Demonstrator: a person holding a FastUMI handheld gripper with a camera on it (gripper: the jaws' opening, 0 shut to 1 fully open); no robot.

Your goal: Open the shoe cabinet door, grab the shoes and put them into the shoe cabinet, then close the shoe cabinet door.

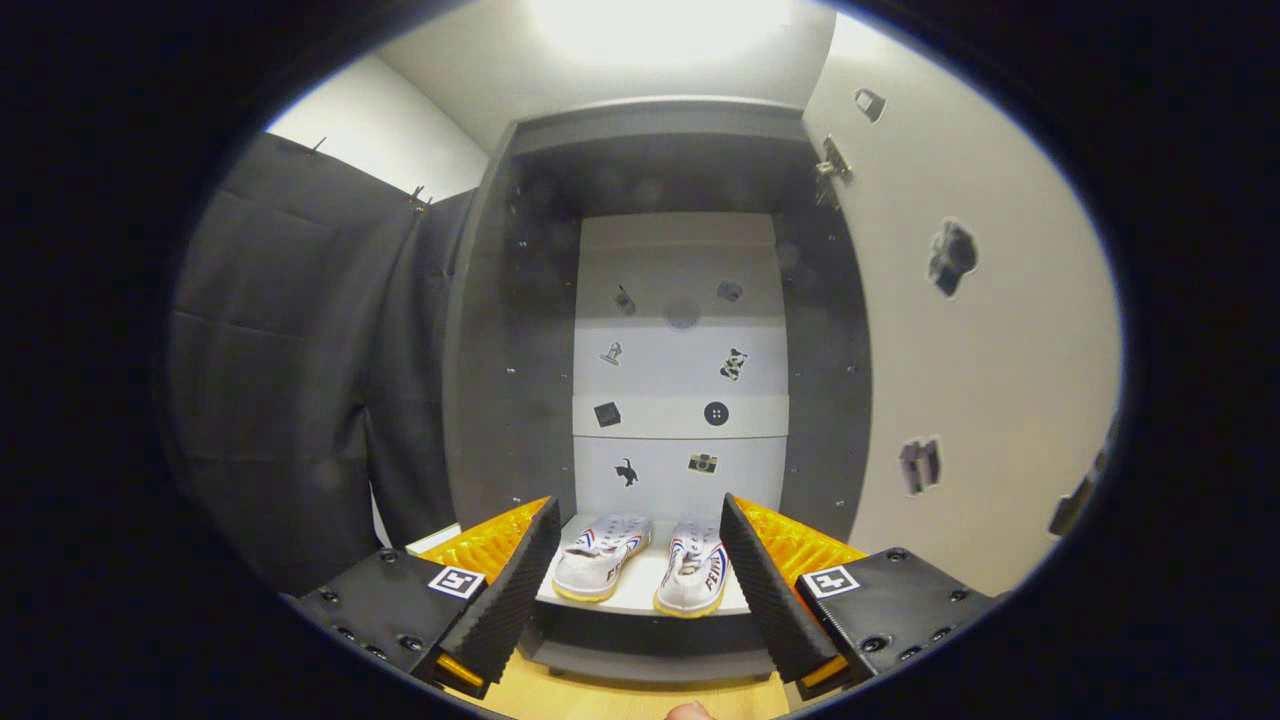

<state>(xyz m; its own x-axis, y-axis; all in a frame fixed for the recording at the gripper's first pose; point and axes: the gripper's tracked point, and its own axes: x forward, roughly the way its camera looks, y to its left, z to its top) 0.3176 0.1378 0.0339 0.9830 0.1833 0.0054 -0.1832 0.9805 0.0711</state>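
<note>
Gripper: the gripper (640, 560) is held in front of the cabinet opening with its two fingers spread wide apart; nothing is clamped between them; the left finger (515, 580) and the right finger (765, 585) frame the lowest shelf.

Shoes: a pair of white sneakers is seen between and beyond the fingers, side by side on the bottom shelf (640, 590); the left sneaker (598, 558) and the right sneaker (692, 568) are set with toes toward the gripper, their yellowish soles at the shelf's front edge; red and blue stripes are visible on their sides; the two are near each other, though whether they touch cannot be told.

Shoe cabinet: the dark grey shoe cabinet (500, 330) is seen open; a white back panel (680, 350) is shown inside, dotted with small stickers; rows of shelf-pin holes are seen on both inner side walls.

Door: the white cabinet door (1000, 330) is swung wide to the right, hung on a metal hinge (830, 170) at the top; stickers are scattered on its inner face.

Surroundings: black cloth (290, 370) is hung to the left of the cabinet; a wooden floor (620, 700) is seen below the fingers.
</note>
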